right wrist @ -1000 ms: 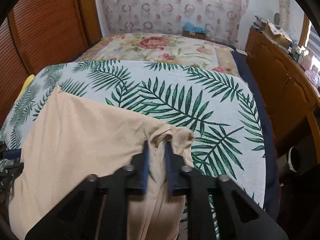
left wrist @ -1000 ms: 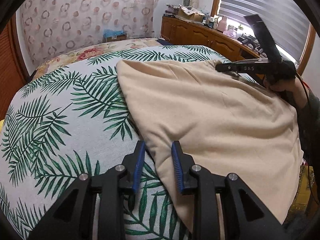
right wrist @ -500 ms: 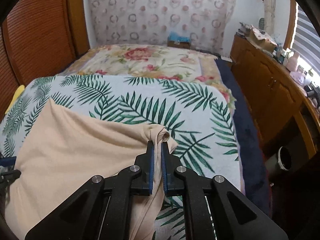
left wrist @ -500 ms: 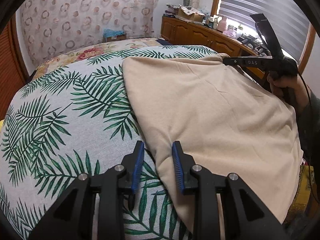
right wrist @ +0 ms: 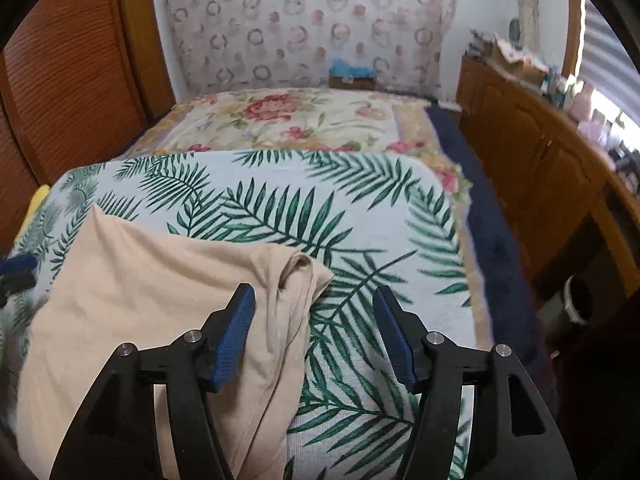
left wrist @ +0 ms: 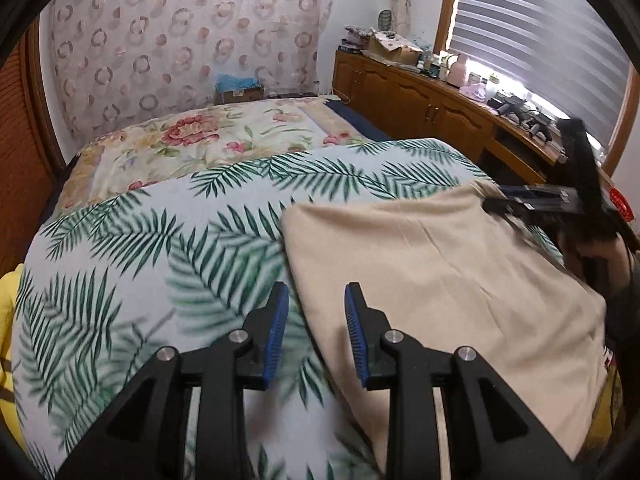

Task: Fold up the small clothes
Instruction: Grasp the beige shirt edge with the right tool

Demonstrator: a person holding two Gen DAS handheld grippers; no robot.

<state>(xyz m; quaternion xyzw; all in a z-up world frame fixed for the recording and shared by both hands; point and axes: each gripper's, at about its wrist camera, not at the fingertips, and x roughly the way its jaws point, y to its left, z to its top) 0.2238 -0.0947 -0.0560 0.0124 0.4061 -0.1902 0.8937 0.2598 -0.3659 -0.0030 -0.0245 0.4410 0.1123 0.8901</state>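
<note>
A beige garment lies spread on the palm-leaf bedspread. My left gripper is open and empty, its jaws straddling the garment's left edge near the front. In the right wrist view the garment lies at the left with a bunched corner. My right gripper is wide open and empty just behind that corner, which rests on the bedspread. The right gripper also shows in the left wrist view at the garment's far right corner.
A floral sheet covers the head of the bed. A wooden cabinet with clutter runs along the right under the window. A wooden wardrobe stands at the left. Something yellow lies at the bed's left edge.
My right gripper has opened and let go of the garment's corner, which now lies on the bedspread. The garment has shifted toward the front right. My left gripper stayed open.
</note>
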